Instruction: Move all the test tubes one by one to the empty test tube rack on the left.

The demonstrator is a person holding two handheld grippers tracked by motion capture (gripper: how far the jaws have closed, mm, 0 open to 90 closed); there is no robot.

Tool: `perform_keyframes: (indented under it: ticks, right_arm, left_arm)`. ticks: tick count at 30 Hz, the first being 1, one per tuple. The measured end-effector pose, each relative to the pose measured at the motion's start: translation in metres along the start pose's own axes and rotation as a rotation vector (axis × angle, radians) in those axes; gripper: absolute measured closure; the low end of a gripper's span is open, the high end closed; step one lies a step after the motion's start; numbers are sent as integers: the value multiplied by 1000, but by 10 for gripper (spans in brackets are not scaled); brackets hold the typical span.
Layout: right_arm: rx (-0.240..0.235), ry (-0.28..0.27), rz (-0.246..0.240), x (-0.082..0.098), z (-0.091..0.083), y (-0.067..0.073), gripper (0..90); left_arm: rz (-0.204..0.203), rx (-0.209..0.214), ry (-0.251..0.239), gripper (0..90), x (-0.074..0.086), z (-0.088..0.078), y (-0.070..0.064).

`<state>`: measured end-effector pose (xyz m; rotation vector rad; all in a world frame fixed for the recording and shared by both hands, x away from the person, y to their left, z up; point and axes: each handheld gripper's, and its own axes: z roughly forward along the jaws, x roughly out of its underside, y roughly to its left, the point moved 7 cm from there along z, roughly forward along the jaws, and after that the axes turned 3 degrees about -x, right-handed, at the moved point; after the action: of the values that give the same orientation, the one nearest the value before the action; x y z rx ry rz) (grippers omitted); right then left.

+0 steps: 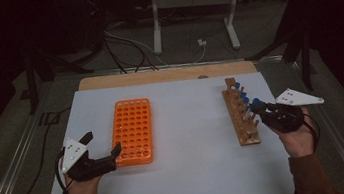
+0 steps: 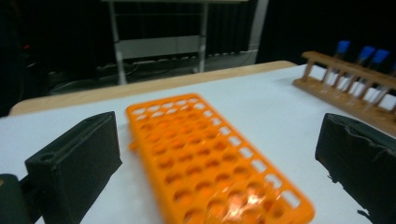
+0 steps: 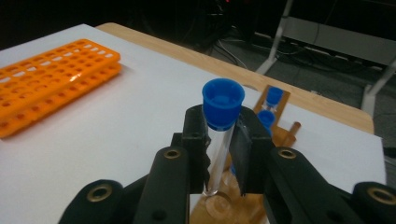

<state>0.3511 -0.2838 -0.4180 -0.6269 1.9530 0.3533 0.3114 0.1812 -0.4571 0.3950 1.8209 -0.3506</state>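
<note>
Clamping a clear, blue-capped tube, the right gripper's fingers oppose the left gripper's spread ones.

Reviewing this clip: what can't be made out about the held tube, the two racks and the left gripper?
- Test tube: contents unreadable through clear glass; right gripper pads cover its sides.
- Wooden rack: tube count unclear in high view, too small.
- Orange rack: near end blurred, cut off by the edge.
- Left gripper: jaws wide open; body cut off.
</note>
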Motion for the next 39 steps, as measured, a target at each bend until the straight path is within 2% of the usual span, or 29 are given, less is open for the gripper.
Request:
perform_keyframes:
  ticks: [1, 4, 5, 7, 8, 10, 15, 17, 22, 24, 25, 26, 27, 28, 29, 33, 35, 39]
  right_arm:
    - [-9, -1, 1, -1, 1, 1, 767]
    - [-24, -5, 2, -4, 4, 5, 767]
    - [-46, -6, 3, -6, 8, 10, 766]
    - [-54, -7, -2, -7, 10, 13, 766]
    - [-77, -8, -1, -10, 14, 18, 766]
    - [-106, -12, 2, -13, 18, 25, 766]
    - [-140, -4, -10, -17, 27, 38, 766]
    - [-178, 3, -6, -19, 35, 48, 766]
    - [-214, 20, -13, -22, 45, 63, 766]
    - [-236, 29, -24, -25, 52, 73, 766]
    - [-236, 29, -24, -25, 52, 73, 766]
    - [-256, 28, -26, -27, 57, 80, 765]
    - [-256, 28, -26, -27, 57, 80, 765]
    - [-275, 30, -27, -29, 61, 87, 765]
    - [-282, 32, -29, -29, 64, 90, 765]
    - [-306, 39, -33, -31, 70, 101, 765]
    - [-325, 39, -45, -34, 74, 111, 764]
    - [-342, 40, -54, -36, 78, 120, 764]
  left_arm:
    - [2, 35, -9, 15, -6, 5, -7]
    - [18, 50, -17, 15, -11, 11, -14]
    - [33, 52, -16, 15, -14, 13, -18]
    - [51, 58, -20, 15, -18, 18, -27]
    - [56, 63, -8, 27, -20, 20, -31]
    - [64, 81, -2, 31, -24, 25, -41]
    - [85, 126, 9, 31, -31, 40, -64]
    - [96, 142, 24, 31, -32, 48, -71]
    - [118, 174, 62, 33, -28, 69, -89]
    - [126, 189, 67, 41, -28, 75, -98]
    - [131, 199, 67, 41, -28, 77, -102]
    - [133, 209, 65, 49, -29, 80, -107]
    - [133, 219, 63, 49, -30, 81, -112]
    - [139, 242, 64, 61, -31, 85, -122]
    - [139, 242, 64, 66, -31, 85, -122]
    - [138, 278, 73, 75, -32, 92, -138]
    - [150, 281, 79, 141, -31, 97, -143]
    - [143, 314, 113, 192, -25, 107, -152]
